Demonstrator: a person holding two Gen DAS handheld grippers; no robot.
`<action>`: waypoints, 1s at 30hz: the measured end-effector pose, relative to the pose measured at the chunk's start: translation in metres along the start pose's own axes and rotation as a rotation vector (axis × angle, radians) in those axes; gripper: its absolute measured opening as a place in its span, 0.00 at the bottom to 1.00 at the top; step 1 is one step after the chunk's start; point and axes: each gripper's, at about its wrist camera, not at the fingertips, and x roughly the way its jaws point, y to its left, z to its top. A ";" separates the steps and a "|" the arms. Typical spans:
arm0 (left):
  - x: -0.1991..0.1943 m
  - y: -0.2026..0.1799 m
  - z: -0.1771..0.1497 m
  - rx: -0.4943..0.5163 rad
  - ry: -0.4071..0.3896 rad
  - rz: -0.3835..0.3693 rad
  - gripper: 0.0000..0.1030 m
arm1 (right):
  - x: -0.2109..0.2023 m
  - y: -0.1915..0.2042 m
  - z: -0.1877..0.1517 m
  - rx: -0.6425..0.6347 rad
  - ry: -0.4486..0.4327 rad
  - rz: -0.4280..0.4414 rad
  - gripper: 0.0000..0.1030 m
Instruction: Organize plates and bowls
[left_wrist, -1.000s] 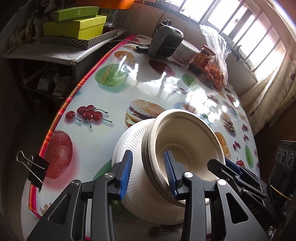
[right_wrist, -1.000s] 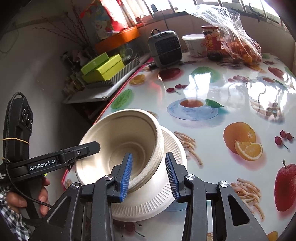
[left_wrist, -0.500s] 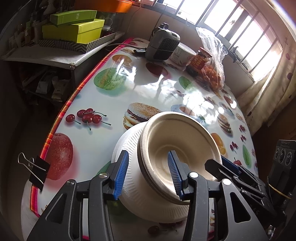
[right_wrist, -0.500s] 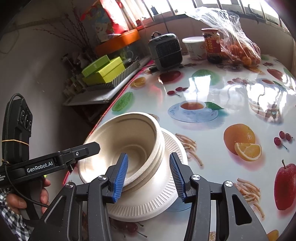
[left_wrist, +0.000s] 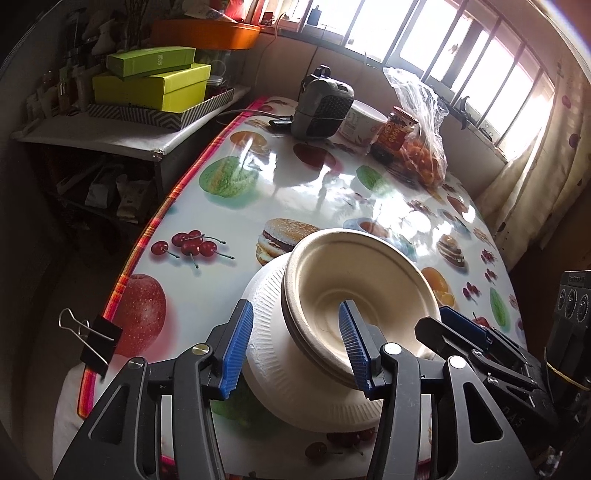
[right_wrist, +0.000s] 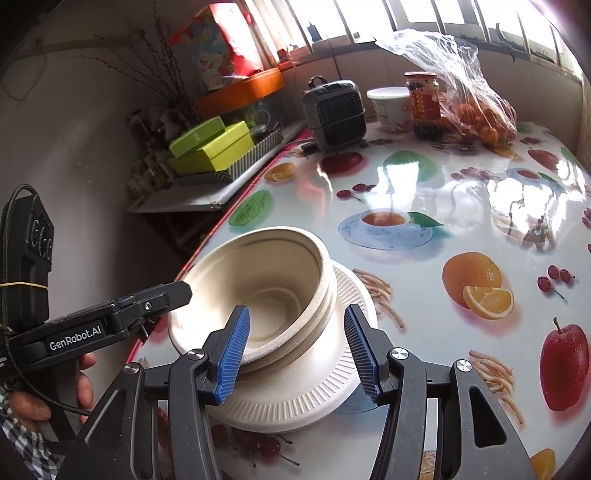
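Note:
A nest of beige paper bowls sits on a stack of white ribbed paper plates near the table's front left edge. My left gripper straddles the bowls' near rim, one blue pad outside and one inside. Its jaws are opening and neither pad presses on the rim. My right gripper straddles the opposite rim the same way, also opening, with its pads clear of the wall. Each gripper shows in the other's view: the right gripper and the left gripper, held by a hand.
A grey heater, a white tub, a jar and a bag of oranges stand at the table's far end. A binder clip grips the left table edge. Green boxes sit on a side shelf.
Both grippers' jaws have spread wider and their pads have come away from the bowl rims. The bowls and plates stay in place on the table.

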 end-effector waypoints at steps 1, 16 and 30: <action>-0.002 -0.001 -0.001 0.011 -0.008 0.006 0.49 | -0.003 0.001 -0.001 -0.001 -0.007 -0.004 0.52; -0.035 -0.010 -0.036 0.097 -0.107 0.087 0.53 | -0.040 0.017 -0.027 -0.045 -0.087 -0.068 0.57; -0.047 -0.011 -0.078 0.145 -0.174 0.152 0.58 | -0.060 0.026 -0.064 -0.109 -0.138 -0.138 0.65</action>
